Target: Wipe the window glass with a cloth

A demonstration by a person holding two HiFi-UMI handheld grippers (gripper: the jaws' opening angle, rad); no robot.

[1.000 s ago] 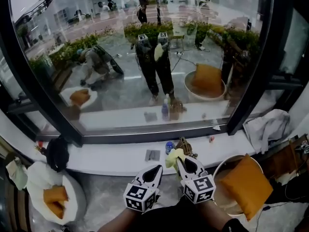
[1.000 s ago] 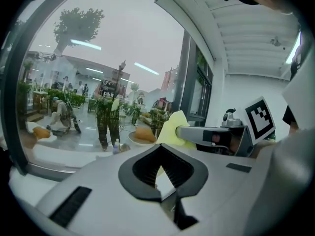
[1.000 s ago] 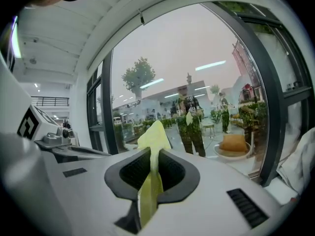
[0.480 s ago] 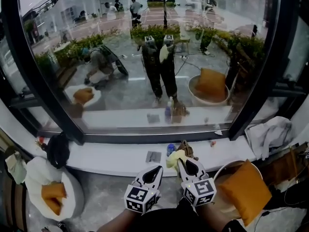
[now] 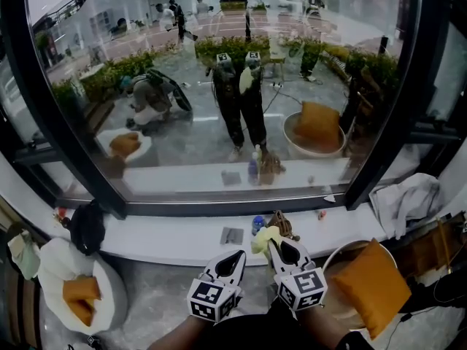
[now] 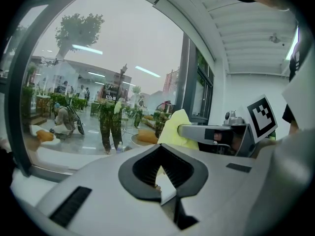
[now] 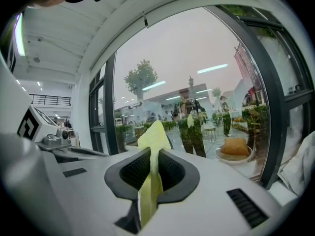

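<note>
The right hand-held gripper (image 5: 277, 246), smooth white plastic with black ribbed pads, is clenched on a thin, soft yellow cloth (image 7: 152, 136). The cloth stands up past the tips in a creased peak. Just to its left, the left hand-held gripper (image 5: 235, 257) is closed with nothing in it. The window glass (image 5: 219, 86) lies ahead of both, well apart from the cloth, glossy and full of reflections.

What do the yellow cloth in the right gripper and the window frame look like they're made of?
The yellow cloth, pinched in the right gripper, looks like thin, soft fabric with a matte finish: it folds and creases limply. The window frame looks like dark painted metal, possibly aluminium: smooth, straight-edged, with a faint sheen.
</note>
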